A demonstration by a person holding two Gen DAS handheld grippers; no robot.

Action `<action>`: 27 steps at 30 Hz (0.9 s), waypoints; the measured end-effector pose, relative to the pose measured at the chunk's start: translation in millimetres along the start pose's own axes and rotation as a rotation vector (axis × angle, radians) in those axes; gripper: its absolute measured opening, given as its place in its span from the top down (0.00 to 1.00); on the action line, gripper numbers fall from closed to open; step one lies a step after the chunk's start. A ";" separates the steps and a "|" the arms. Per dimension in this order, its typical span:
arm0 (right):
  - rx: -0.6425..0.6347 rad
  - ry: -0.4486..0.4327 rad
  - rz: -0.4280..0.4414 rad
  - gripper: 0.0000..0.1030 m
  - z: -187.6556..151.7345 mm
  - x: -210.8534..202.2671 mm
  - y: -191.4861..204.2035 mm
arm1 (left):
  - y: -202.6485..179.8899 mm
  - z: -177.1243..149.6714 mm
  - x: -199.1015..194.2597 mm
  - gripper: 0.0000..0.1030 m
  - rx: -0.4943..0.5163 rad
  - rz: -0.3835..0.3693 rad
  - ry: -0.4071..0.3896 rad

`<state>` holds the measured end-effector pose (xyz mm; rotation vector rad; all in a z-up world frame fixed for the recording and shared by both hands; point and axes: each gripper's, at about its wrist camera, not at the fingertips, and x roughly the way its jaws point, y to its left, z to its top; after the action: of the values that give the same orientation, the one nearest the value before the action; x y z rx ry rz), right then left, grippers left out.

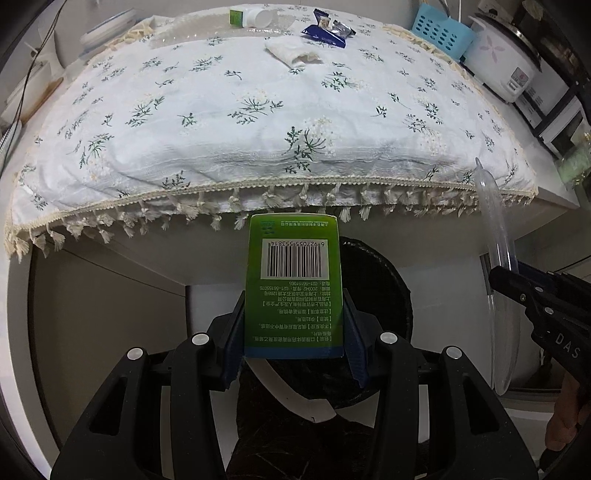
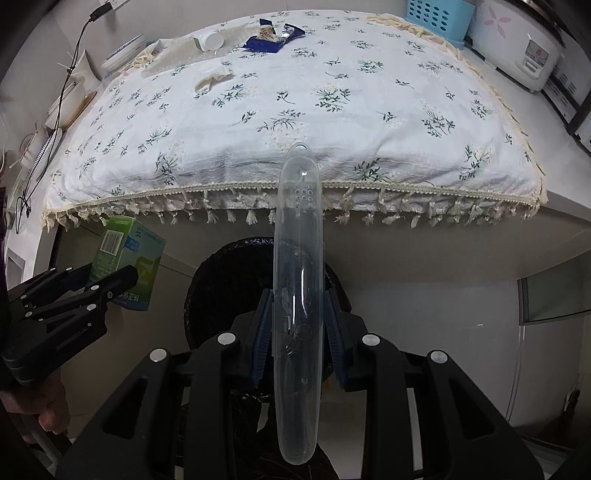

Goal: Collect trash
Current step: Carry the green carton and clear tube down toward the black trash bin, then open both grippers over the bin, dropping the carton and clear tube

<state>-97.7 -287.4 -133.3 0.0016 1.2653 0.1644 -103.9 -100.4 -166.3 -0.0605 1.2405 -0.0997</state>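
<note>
Both grippers hang over the black bin below the counter, presumably for dropping: the left gripper clenches a green box, the right gripper a clear case.

A white tablecloth with a green floral print and a tasselled cream fringe covers the table. At the far right corner stands a light blue perforated plastic basket. Just beside it, to the right, sits a white rice cooker with a pink flower motif. Off the far left edge of the cloth lies a stack of plates. A black cable hangs along the left wall.
</note>
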 end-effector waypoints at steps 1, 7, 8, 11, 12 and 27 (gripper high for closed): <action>0.003 0.003 -0.001 0.74 -2.0 1.4 -2.0 | -2.3 -1.0 2.9 0.56 0.004 0.001 0.002; 0.021 0.017 -0.013 0.74 -11.1 5.0 -12.8 | -15.3 -6.5 21.0 0.56 0.032 0.001 0.025; 0.024 0.019 -0.014 0.74 -12.3 5.4 -14.5 | -16.9 -7.1 23.4 0.56 0.035 0.000 0.030; 0.035 0.025 -0.018 0.74 -16.0 6.3 -19.0 | -22.8 -9.4 30.6 0.56 0.052 -0.005 0.034; 0.038 0.027 -0.019 0.74 -17.1 6.5 -20.6 | -24.9 -9.9 33.0 0.56 0.058 -0.006 0.035; 0.039 0.049 -0.014 0.74 -25.2 11.7 -25.2 | -35.1 -14.6 42.2 0.46 0.067 -0.012 0.032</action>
<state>-115.1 -313.1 -154.4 0.0226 1.3165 0.1280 -105.7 -139.8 -207.3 -0.0082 1.2684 -0.1528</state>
